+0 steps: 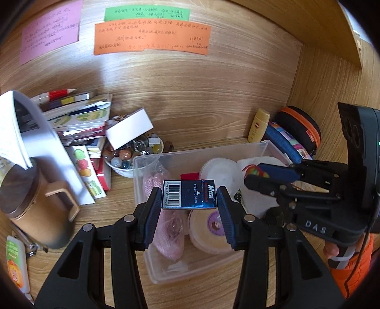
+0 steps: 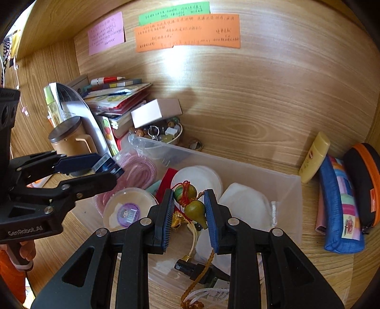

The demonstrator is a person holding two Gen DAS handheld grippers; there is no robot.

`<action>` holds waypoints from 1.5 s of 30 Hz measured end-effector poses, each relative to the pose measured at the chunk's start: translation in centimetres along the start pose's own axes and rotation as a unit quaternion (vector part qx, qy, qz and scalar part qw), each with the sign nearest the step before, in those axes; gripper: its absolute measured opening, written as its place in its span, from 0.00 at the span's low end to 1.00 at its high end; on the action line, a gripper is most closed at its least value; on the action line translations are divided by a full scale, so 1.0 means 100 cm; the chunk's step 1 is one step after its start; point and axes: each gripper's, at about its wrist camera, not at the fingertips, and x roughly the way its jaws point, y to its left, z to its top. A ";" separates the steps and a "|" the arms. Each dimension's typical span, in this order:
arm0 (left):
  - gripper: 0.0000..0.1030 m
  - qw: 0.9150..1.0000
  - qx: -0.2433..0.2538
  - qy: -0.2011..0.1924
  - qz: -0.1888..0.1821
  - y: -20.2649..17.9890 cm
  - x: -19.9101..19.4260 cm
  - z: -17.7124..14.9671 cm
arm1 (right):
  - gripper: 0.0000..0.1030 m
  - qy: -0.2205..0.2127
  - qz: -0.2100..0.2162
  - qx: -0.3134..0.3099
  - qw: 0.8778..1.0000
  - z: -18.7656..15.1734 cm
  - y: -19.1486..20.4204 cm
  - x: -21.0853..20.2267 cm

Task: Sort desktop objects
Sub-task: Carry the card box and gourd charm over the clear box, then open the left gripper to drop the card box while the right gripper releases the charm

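Handwriting on the pink note [image 1: 49, 31], green note [image 1: 146, 13] and orange note [image 1: 152, 38], all along the top of both views, is too small and warped to read. The book stack [image 1: 78, 111] at left is half covered by a curled open booklet [image 1: 28, 128]; titles illegible. Lower corners of both views are cut off by the lens rim; an orange sleeve [image 1: 353, 268] shows only in part at lower right of the left wrist view. Left gripper [image 1: 188, 199] pinches a small dark blue box [image 1: 188, 194] by its ends, centre frame, held above the clear plastic bin [image 1: 237, 148]; the box reads "Max" and "PRESS TO OPEN", plus a barcode. Right gripper [image 2: 189, 209] is pressed onto a green gourd charm [image 2: 193, 205] with red cord, centre frame over the same bin; its tassel trails down out of frame. "DAS" shows on the right gripper's body in the left view, "GenRobot.AI" on the left one's in the right view. Round tub [image 2: 129, 209] in the bin carries a purple sticker, unreadable. Yellow tube [image 2: 313, 158] at far right: label blurred.
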 end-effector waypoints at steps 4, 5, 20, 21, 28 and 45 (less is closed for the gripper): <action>0.45 1.000 -0.001 0.004 -0.006 -0.001 0.010 0.004 | 0.23 0.011 0.000 0.002 1.000 -0.001 -0.003 0.008; 0.45 1.000 -0.002 0.003 -0.007 -0.001 0.012 0.006 | 0.23 0.013 -0.001 0.003 1.000 -0.002 -0.004 0.009; 0.45 1.000 -0.012 0.025 -0.011 0.002 0.042 0.011 | 0.23 0.019 -0.003 0.001 1.000 -0.001 -0.005 0.015; 0.45 1.000 -0.012 0.026 -0.011 0.002 0.043 0.011 | 0.23 0.019 -0.003 0.001 1.000 -0.001 -0.005 0.015; 0.45 0.999 -0.013 0.029 -0.008 0.003 0.045 0.010 | 0.23 0.014 -0.004 0.000 1.000 -0.001 -0.004 0.013; 0.59 1.000 -0.006 0.011 0.006 0.001 0.027 0.012 | 0.46 -0.019 -0.013 0.004 1.000 0.007 -0.008 -0.007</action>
